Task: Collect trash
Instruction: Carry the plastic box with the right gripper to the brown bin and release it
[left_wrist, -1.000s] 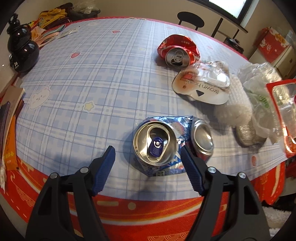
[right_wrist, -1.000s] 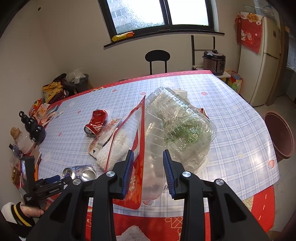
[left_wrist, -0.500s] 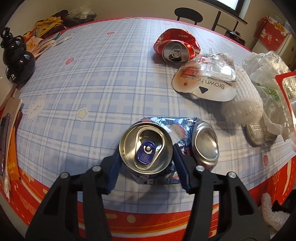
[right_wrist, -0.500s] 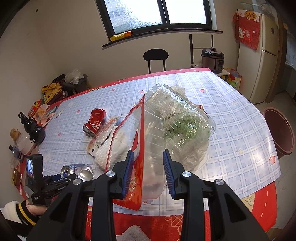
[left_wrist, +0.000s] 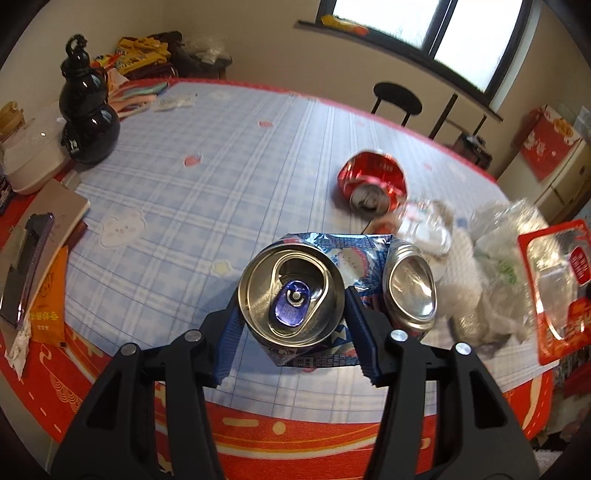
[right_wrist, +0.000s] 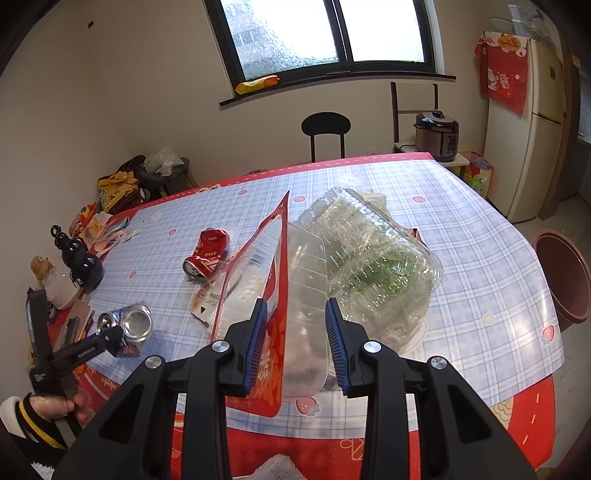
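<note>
A crushed blue drink can (left_wrist: 343, 254), folded so both silver ends face me, hangs above the checked tablecloth (left_wrist: 221, 166) with my left gripper (left_wrist: 291, 314) shut on its top end. From the right wrist view the same can (right_wrist: 129, 325) sits in the left gripper (right_wrist: 110, 338) at the table's near left edge. My right gripper (right_wrist: 295, 306) is shut on a red-edged clear bag (right_wrist: 273, 258) and a clear plastic sheet beside it. A large crumpled clear plastic container (right_wrist: 369, 258) lies just behind. A crushed red can (left_wrist: 373, 181) rests further back on the table.
A torn white wrapper (right_wrist: 207, 299) lies by the red can. A black gourd-shaped bottle (left_wrist: 86, 118), papers and a phone (left_wrist: 26, 266) crowd the left edge. A brown bin (right_wrist: 561, 273) stands on the floor at the right; a black chair (right_wrist: 325, 129) stands behind the table.
The left gripper closed around the blue can's top end and lifted it off the tablecloth. The right gripper kept still with its bag.
</note>
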